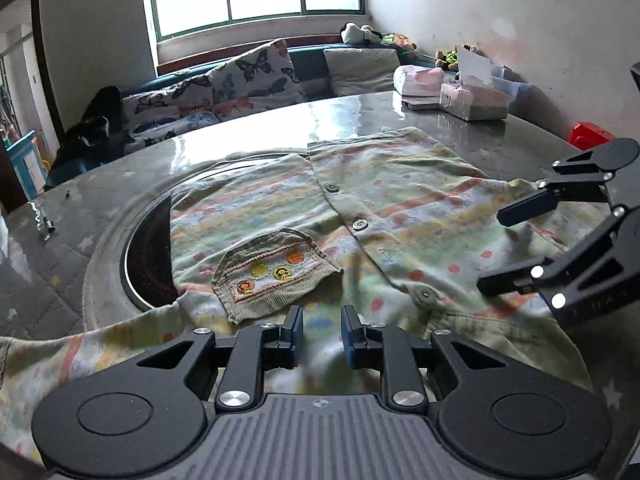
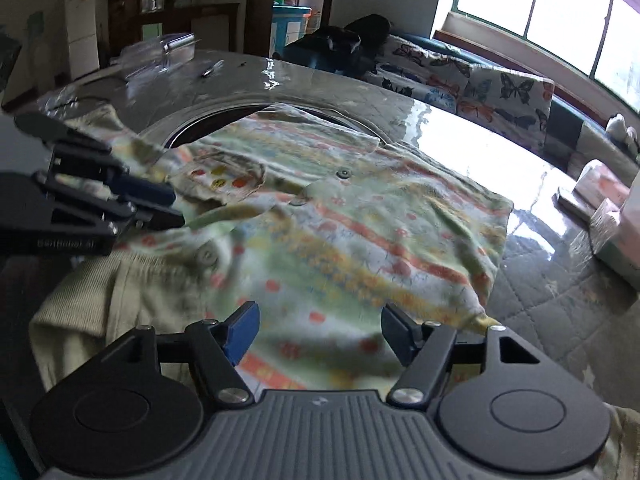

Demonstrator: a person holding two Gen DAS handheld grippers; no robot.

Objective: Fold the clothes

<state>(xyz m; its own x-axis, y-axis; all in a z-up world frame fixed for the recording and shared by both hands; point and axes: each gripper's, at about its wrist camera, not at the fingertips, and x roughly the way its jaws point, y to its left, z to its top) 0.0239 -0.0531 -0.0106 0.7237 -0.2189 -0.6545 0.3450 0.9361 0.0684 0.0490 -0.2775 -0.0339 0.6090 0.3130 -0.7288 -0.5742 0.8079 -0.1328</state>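
Note:
A small pastel striped and dotted button-up shirt (image 1: 400, 208) lies spread on the grey table, front up, with a knitted chest pocket (image 1: 272, 272) and buttons down the middle. It also shows in the right wrist view (image 2: 360, 216). My left gripper (image 1: 322, 336) hovers just above the shirt's near edge, its jaws a narrow gap apart with nothing between them. It shows at the left of the right wrist view (image 2: 168, 204). My right gripper (image 2: 318, 328) is wide open above the shirt's near side, empty. It shows at the right of the left wrist view (image 1: 496, 252).
The shirt partly covers a round inset burner (image 1: 144, 256) in the table. Tissue packs and boxes (image 1: 472, 100) stand at the far right of the table. A red object (image 1: 588, 136) sits at the right edge. A bench with butterfly cushions (image 1: 224, 88) runs behind, under a window.

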